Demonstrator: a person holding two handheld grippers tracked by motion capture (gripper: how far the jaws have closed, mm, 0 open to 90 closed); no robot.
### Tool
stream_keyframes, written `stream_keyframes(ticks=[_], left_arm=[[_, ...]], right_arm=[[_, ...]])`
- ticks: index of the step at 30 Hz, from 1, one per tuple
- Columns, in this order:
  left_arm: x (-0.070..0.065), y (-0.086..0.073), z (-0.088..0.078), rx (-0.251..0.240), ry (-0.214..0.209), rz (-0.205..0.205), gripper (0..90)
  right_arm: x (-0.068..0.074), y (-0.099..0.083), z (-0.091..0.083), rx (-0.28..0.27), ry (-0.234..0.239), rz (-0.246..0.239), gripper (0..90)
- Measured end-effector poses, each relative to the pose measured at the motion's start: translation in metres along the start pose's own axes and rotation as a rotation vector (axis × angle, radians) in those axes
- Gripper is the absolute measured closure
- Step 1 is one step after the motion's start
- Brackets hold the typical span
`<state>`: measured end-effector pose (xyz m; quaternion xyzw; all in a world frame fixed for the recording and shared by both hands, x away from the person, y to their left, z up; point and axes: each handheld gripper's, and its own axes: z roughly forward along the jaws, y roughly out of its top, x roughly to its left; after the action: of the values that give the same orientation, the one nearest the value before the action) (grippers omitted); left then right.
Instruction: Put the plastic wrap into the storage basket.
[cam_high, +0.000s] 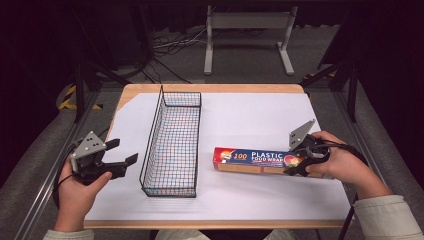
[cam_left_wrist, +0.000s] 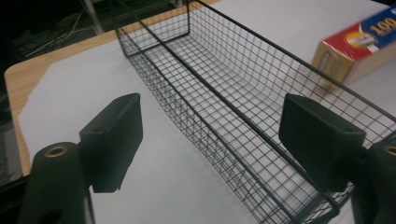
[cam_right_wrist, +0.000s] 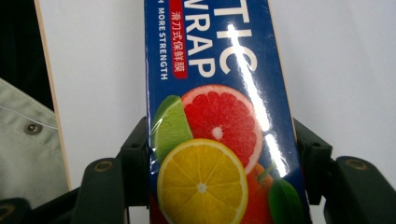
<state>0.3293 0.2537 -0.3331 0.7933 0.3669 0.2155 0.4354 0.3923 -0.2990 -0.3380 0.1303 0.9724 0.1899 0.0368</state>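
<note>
A long blue and red box of plastic food wrap (cam_high: 250, 159) lies crosswise on the white sheet right of centre. My right gripper (cam_high: 296, 161) is shut on its right end. In the right gripper view the two jaws press the box (cam_right_wrist: 210, 116) from both sides at the citrus picture, with the right gripper (cam_right_wrist: 219, 163) straddling it. A black wire basket (cam_high: 150, 145) stands lengthwise left of the box and holds nothing. My left gripper (cam_high: 125, 151) hovers open just left of the basket's near end. In the left gripper view the basket's near wall (cam_left_wrist: 243, 154) runs between the left gripper (cam_left_wrist: 217, 140) jaws, untouched, with the box end (cam_left_wrist: 350, 46) beyond.
A white sheet (cam_high: 250, 115) covers most of the wooden table (cam_high: 210, 88). A grey metal stand (cam_high: 247, 30) and cables sit on the floor beyond the far edge. A pale sleeve (cam_right_wrist: 23, 140) lies at the table's near edge.
</note>
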Motion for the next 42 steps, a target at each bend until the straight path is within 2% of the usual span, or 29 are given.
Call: stream_keyframes(ticks=[2, 6, 10, 13, 15, 16, 18, 20, 21, 25, 29, 33, 36, 40, 41, 42], left_arm=[[-0.001, 0.002, 0.0, 0.004, -0.007, -0.001, 18.6], [-0.004, 0.015, 0.001, 0.017, -0.039, 0.024, 16.5], [-0.008, 0.022, 0.002, 0.017, -0.049, 0.042, 15.4], [-0.013, 0.031, 0.004, 0.027, -0.081, 0.063, 15.2], [-0.016, 0.037, 0.005, 0.049, -0.124, 0.082, 16.2], [-0.017, 0.04, 0.006, 0.053, -0.141, 0.091, 18.9], [-0.019, 0.046, 0.008, 0.055, -0.171, 0.11, 18.4], [-0.023, 0.054, 0.012, 0.054, -0.199, 0.128, 17.8], [-0.023, 0.054, 0.012, 0.054, -0.199, 0.128, 17.3], [-0.031, 0.078, 0.018, 0.046, -0.247, 0.174, 13.9], [-0.037, 0.09, 0.023, 0.047, -0.285, 0.222, 10.4], [-0.042, 0.101, 0.032, 0.047, -0.358, 0.272, 7.2], [-0.046, 0.11, 0.041, 0.067, -0.367, 0.298, 7.4], [-0.049, 0.118, 0.046, 0.066, -0.396, 0.32, 8.3], [-0.05, 0.12, 0.048, 0.075, -0.401, 0.337, 10.3], [-0.052, 0.123, 0.053, 0.099, -0.403, 0.377, 10.4]], right_arm=[[0.0, 0.005, -0.007, -0.002, -0.01, -0.008, 39.5], [-0.001, 0.016, -0.022, -0.004, -0.015, -0.01, 39.4], [0.0, 0.025, -0.033, -0.001, -0.033, -0.007, 39.4], [0.001, 0.033, -0.042, -0.006, -0.033, -0.018, 39.4], [0.001, 0.038, -0.046, -0.017, -0.034, -0.021, 39.4], [0.001, 0.04, -0.048, -0.022, -0.031, -0.028, 39.4], [0.002, 0.045, -0.051, -0.027, -0.035, -0.029, 39.4], [0.002, 0.05, -0.053, -0.032, -0.035, -0.034, 39.4], [0.002, 0.05, -0.053, -0.032, -0.035, -0.034, 39.4], [0.002, 0.061, -0.056, -0.034, -0.032, -0.049, 39.4], [0.004, 0.068, -0.055, -0.03, -0.031, -0.061, 39.4], [0.006, 0.073, -0.054, -0.024, -0.025, -0.072, 39.4], [0.008, 0.076, -0.053, -0.028, -0.016, -0.078, 39.4], [0.009, 0.08, -0.051, -0.034, -0.01, -0.093, 39.4], [0.009, 0.081, -0.051, -0.03, -0.008, -0.091, 39.4], [0.009, 0.081, -0.05, -0.036, -0.009, -0.097, 39.4]])
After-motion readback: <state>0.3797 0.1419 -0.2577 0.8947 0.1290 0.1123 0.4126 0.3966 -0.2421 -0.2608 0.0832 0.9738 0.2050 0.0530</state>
